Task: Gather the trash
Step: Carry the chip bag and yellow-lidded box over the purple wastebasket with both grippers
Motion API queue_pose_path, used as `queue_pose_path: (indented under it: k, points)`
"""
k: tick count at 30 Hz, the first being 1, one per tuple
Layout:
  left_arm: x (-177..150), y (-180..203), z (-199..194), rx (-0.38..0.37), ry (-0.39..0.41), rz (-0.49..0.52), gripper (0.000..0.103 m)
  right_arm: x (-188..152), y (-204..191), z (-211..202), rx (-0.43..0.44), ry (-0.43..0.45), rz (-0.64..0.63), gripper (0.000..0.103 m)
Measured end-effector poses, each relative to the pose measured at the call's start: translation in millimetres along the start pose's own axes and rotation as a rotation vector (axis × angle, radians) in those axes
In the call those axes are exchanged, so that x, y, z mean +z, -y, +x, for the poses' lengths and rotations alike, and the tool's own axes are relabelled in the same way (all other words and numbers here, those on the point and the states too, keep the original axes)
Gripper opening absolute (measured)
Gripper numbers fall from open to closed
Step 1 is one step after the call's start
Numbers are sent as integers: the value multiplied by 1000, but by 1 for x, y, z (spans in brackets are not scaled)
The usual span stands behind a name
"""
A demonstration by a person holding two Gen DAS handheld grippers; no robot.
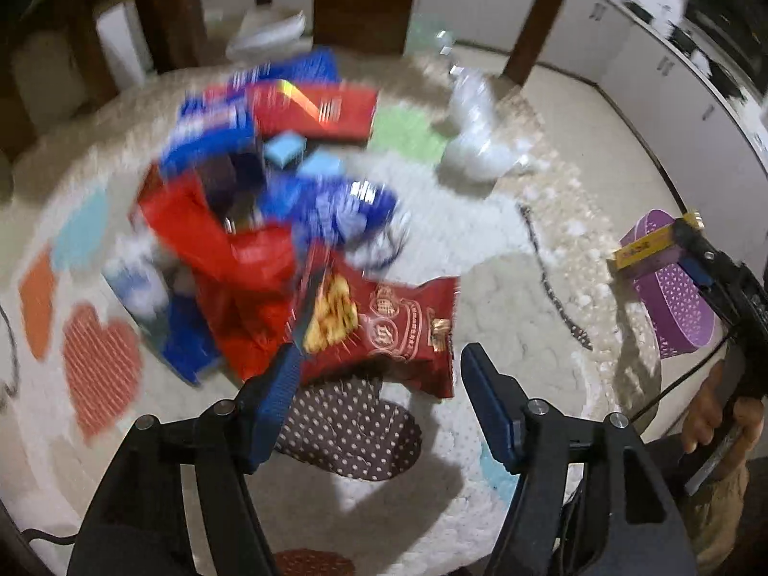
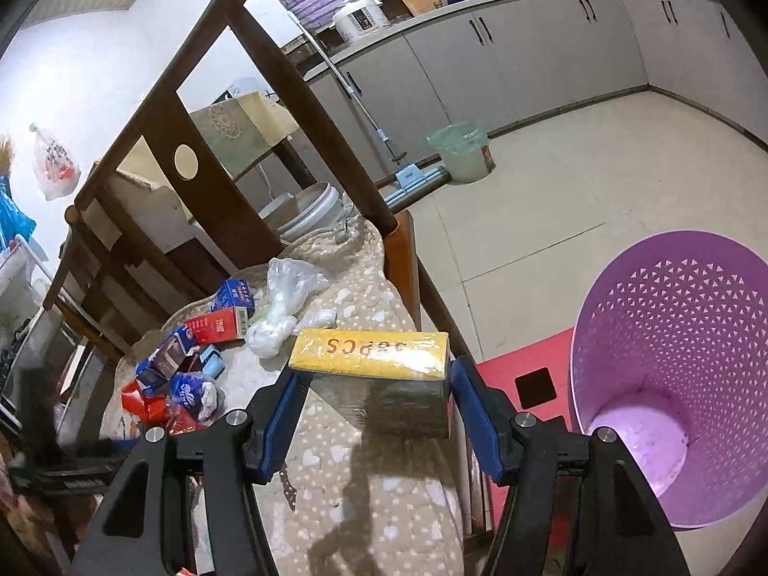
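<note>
Your left gripper (image 1: 379, 408): jaws apart, empty | snack bag (image 1: 384, 331): light, crinkly, slippery; pinch its near edge | right gripper (image 2: 374, 413): clamping yellow box (image 2: 372, 348), stiff.

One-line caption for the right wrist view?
Right tool grips a yellow-topped box beside the purple basket.
</note>
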State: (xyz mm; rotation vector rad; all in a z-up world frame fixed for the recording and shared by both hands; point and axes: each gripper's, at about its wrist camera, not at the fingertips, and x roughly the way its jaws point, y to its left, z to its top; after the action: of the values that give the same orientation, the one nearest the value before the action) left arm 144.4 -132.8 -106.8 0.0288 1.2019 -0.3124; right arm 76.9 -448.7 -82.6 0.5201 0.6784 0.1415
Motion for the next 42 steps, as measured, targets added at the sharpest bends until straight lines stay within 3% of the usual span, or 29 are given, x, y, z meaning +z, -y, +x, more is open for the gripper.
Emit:
queue_pose_path:
  k: [1,4,8,9,10,11,14,18,24,34,42]
  points:
    - [2,-1,3,-8,1,-14,69,0,0,0,3,1,1,66]
    - [18,2,14,-17,31,-27,85,0,-2,0,6,1,1,66]
    - [26,13,36,41,11,-35,85,-1,-1,1,9,4,11,66]
    - [24,20,37,77,17,-7,81,-1,0,1,8,4,10,66]
    - [22,26,35,109,27,25,59,-1,0,1,4,5,7,66]
    - [20,31,33,125,36,55,56,-1,-1,0,0,8,3,66]
    - [16,36,21,46,20,52,44,0,1,-3,-5,19,0,66]
    - [13,54,-3,-49,24,67,43,4,9,-15,-12,55,16,66]
    - [23,106,-26,-194,54,182,43,12,52,-46,-76,146,129,66]
    - [62,253,2,-419,46,373,44,8,147,-103,-166,292,431,66]
    - [75,325,51,-451,-3,415,45,2,183,-109,-199,285,549,66]
